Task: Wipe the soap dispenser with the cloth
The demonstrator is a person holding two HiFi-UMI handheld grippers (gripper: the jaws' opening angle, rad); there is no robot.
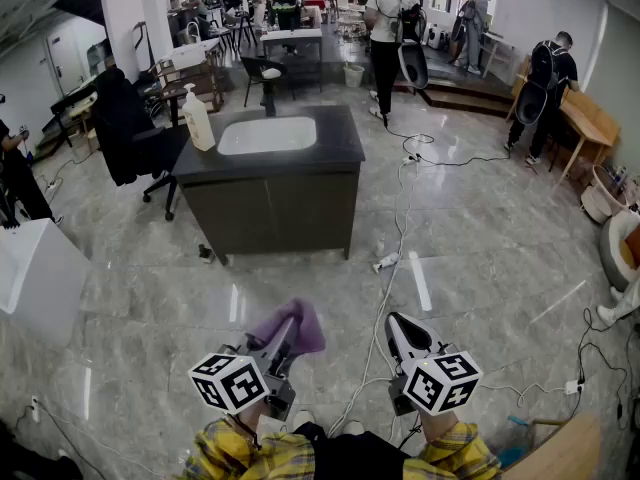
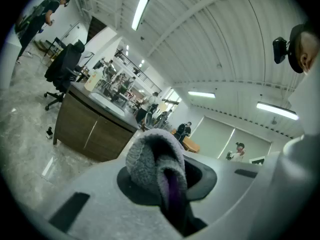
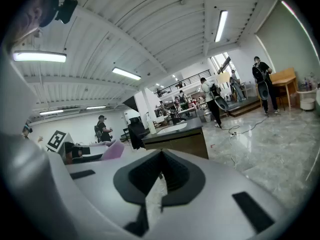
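1. My left gripper clamps the purple cloth between its jaws.
2. My right gripper has its jaws together with nothing between them.
3. The dispenser is well apart from both grippers. It stands upright at the counter's left end, just beside the sink.

Left gripper jaws clamped on cloth; the grey wad with a purple fold bulges out front. Beyond it: cabinet, dispenser on the countertop, chair beside the cabinet.
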